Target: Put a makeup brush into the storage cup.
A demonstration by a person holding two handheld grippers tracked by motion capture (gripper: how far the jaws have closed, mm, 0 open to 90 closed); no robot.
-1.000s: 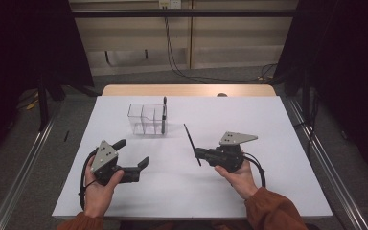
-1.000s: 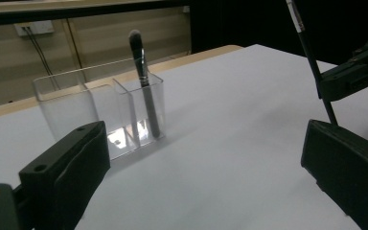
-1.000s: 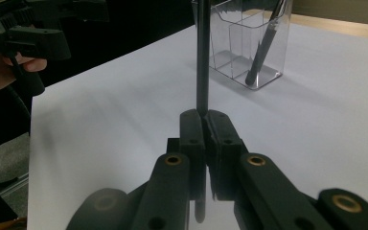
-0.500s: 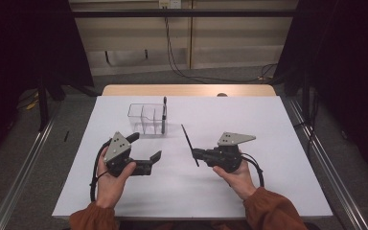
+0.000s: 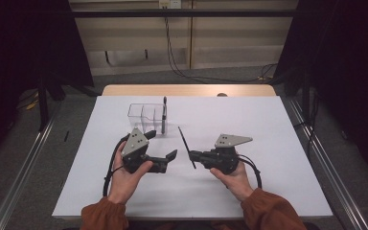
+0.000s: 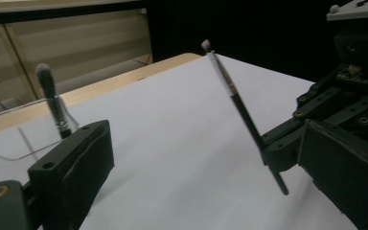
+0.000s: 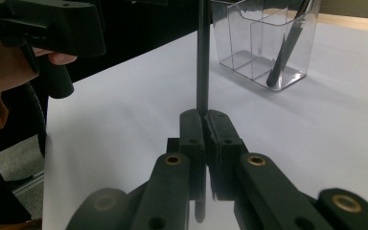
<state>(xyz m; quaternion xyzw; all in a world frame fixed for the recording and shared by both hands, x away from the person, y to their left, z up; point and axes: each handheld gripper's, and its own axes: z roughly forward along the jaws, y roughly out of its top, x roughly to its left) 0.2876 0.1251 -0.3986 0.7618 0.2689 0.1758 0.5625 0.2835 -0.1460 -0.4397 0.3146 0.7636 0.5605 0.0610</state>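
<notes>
My right gripper point(image 5: 192, 154) is shut on the handle of a thin black brush point(image 5: 186, 145), which stands tilted above the white table top point(image 5: 268, 124). In the right gripper view both pads point(image 7: 191, 125) clamp the handle point(image 7: 202, 72). My left gripper point(image 5: 163, 144) sits just left of it, open and with nothing between its fingers. The left gripper view has the same thin brush point(image 6: 237, 103), pale tip up, between my own open fingers point(image 6: 74, 165). A clear plastic holder point(image 5: 143, 115) behind holds a second brush point(image 5: 164, 115) upright.
The holder point(image 7: 249, 40) has several compartments, with the other brush point(image 7: 287, 43) leaning in one. A wooden strip point(image 5: 187, 90) edges the table's far side. Metal rails point(image 5: 316, 148) run along both sides. Cables point(image 5: 182, 72) lie on the floor beyond.
My left gripper has moved right and slightly up, toward the brush held by the right one. The right gripper and its brush have stayed in place.
</notes>
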